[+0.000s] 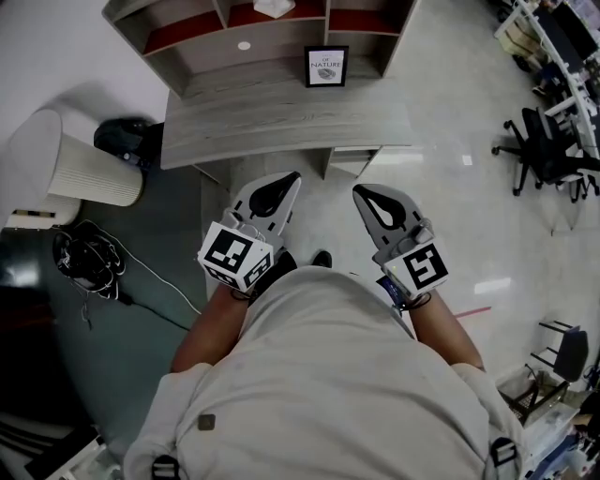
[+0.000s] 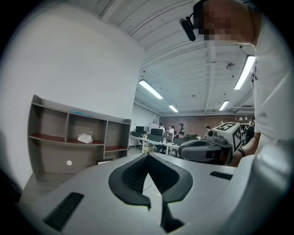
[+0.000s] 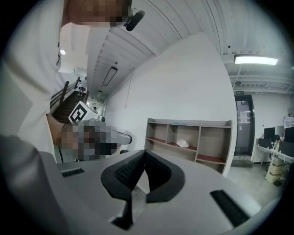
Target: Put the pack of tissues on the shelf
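Tissues, a white soft pack (image 1: 274,7), lie in the middle compartment of the grey wooden shelf (image 1: 202,66), far beyond the grey counter (image 1: 281,122), straight ahead of my left gripper (image 1: 289,180), with my right gripper (image 1: 362,193) alongside. Both jaws closed, empty. Gripper views show the pack whole; head view crops it.

Head view looks steeply down from above; both gripper views look level toward the same shelf (image 1: 208,58)

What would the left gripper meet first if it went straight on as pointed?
Probably nothing near: the left gripper aims just right of the shelf unit, toward the open office. It might clip the desk corner; depth is unclear.
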